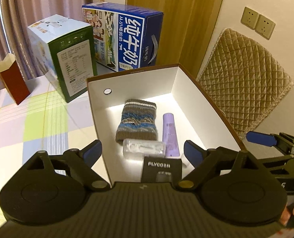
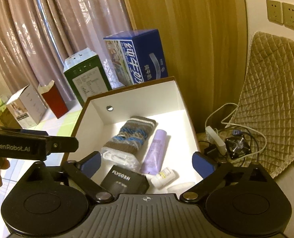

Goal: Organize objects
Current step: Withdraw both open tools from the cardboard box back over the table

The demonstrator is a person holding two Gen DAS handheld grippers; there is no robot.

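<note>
An open white-lined cardboard box (image 1: 131, 83) (image 2: 178, 103) stands on the checked tablecloth. In it lie a striped knit pouch (image 1: 137, 121) (image 2: 131, 132), a purple tube (image 1: 169, 132) (image 2: 155, 152), a clear plastic packet (image 1: 144, 147) (image 2: 117, 156), a black FLYCO box (image 1: 161, 168) (image 2: 125, 180) and a small white bottle (image 2: 163, 176). My left gripper (image 1: 142, 152) is open and empty above the box's near end. My right gripper (image 2: 147, 162) is open and empty over the same box. The other gripper shows at each view's edge.
A blue milk carton (image 1: 125, 37) (image 2: 137, 57), a green-and-white box (image 1: 65, 57) (image 2: 87, 75) and a red box (image 1: 12, 79) (image 2: 53, 101) stand behind the open box. A quilted chair (image 1: 244, 79) (image 2: 269, 99) is at right. Cables and a small fan (image 2: 238, 142) lie below it.
</note>
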